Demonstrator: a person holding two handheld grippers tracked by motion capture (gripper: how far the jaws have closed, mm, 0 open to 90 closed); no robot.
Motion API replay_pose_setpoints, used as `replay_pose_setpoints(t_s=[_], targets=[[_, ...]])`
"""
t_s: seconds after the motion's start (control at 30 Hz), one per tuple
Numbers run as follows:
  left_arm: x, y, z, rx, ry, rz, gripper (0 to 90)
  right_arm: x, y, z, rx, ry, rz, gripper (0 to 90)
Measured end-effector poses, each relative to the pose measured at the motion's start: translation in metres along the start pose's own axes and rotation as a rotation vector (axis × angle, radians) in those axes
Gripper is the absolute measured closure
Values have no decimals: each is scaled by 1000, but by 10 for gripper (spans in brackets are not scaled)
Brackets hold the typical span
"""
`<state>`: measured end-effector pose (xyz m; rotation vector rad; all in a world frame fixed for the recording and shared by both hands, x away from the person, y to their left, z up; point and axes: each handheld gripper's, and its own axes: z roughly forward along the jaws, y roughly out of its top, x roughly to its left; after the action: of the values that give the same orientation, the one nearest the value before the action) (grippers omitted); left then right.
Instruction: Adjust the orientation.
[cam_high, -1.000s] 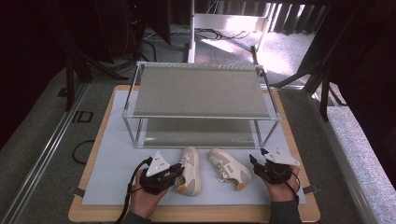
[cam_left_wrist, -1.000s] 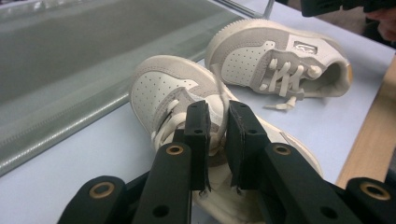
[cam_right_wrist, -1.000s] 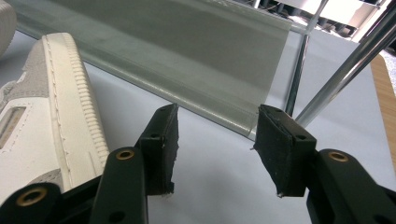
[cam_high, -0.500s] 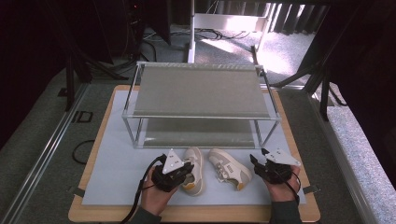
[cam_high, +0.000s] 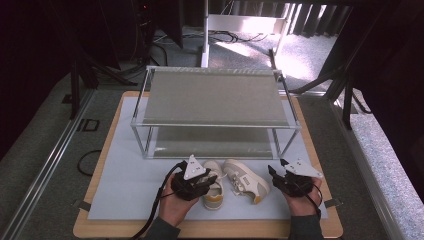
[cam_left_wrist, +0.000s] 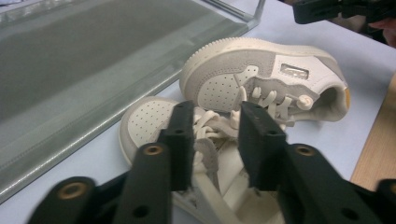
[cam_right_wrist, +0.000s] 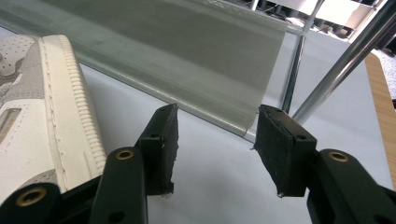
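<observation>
Two small cream-and-grey sneakers lie side by side on the pale mat in front of the rack: the left shoe (cam_high: 214, 194) and the right shoe (cam_high: 248, 181). My left gripper (cam_high: 212, 181) is over the left shoe (cam_left_wrist: 147, 122). In the left gripper view its jaws (cam_left_wrist: 215, 135) have just been opening, and the tongue and laces stand loosely between the pads. The right shoe (cam_left_wrist: 261, 65) lies just beyond. My right gripper (cam_high: 273, 175) rests right of the right shoe (cam_right_wrist: 42, 107), open (cam_right_wrist: 215, 140) with only mat between its pads.
A two-shelf metal rack (cam_high: 215, 97) with grey fabric shelves stands behind the shoes; its lower shelf (cam_right_wrist: 187, 56) and a front leg (cam_right_wrist: 292, 79) are close ahead of the right gripper. The mat (cam_high: 125, 185) lies on a wooden board (cam_high: 210, 229).
The left gripper has moved right onto the left shoe and its jaws now stand apart. The right gripper has stayed where it was.
</observation>
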<state>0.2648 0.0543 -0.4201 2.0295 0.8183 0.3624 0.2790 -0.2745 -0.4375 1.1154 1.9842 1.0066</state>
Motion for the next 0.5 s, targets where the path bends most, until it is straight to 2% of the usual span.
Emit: replay_pose_setpoints(t_s=[0.07, 0.1, 0.13, 0.2, 0.3, 0.5], targets=[[0, 0, 0, 1, 2, -3, 597, 0, 0, 0, 0, 0, 0, 489], [-1, -2, 0, 10, 21, -5, 583, 0, 0, 0, 1, 1, -1, 489], [-1, -2, 0, 10, 21, -5, 573, 0, 0, 0, 1, 1, -1, 489], [-2, -6, 1, 31, 61, -5, 545, 0, 0, 0, 1, 1, -2, 488], [-1, -9, 5, 53, 82, -15, 535, 0, 0, 0, 1, 1, -2, 487], [5, -17, 13, 95, 79, -59, 560, 1, -1, 2, 5, 2, -1, 485]])
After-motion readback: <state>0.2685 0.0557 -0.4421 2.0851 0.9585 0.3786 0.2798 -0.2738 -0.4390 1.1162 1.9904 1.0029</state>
